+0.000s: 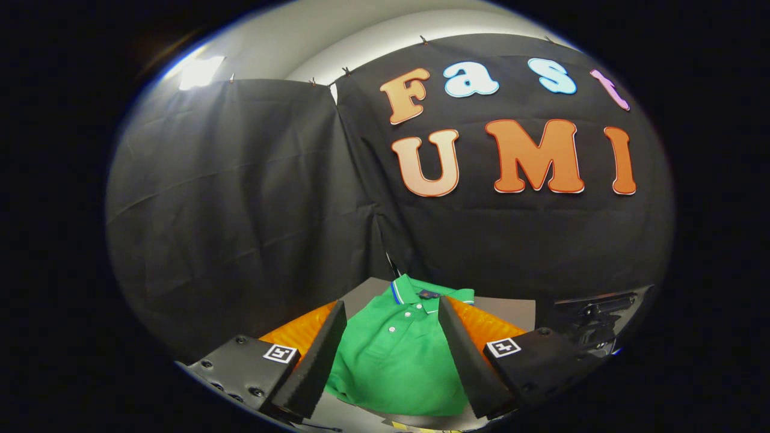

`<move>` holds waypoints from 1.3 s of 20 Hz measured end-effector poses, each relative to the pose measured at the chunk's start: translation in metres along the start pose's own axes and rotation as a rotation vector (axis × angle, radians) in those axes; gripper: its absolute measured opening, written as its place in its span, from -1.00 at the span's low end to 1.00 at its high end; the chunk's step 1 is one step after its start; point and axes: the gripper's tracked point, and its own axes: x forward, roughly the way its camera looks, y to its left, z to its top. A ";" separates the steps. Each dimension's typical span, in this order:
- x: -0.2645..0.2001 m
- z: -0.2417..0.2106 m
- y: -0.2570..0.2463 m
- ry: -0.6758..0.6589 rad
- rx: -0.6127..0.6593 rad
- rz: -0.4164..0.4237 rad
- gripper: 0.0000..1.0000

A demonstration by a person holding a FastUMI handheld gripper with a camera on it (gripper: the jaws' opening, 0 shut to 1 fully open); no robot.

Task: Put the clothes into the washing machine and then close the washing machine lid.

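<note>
The bottom of the green shirt is hidden by the fingers, and its sleeves are hard to see. The gripper is open, holding nothing. The shirt lies flat between the fingers, on an orange mat on a grey table.
</note>
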 end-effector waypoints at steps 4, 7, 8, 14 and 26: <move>0.030 -0.034 0.004 0.113 0.017 -0.017 0.97; 0.057 -0.055 0.012 0.188 0.019 -0.019 0.97; 0.065 -0.062 0.014 0.214 0.012 -0.027 0.97; 0.095 -0.099 -0.002 0.314 -0.025 -0.094 0.97; 0.100 -0.117 -0.013 0.349 -0.083 -0.044 0.72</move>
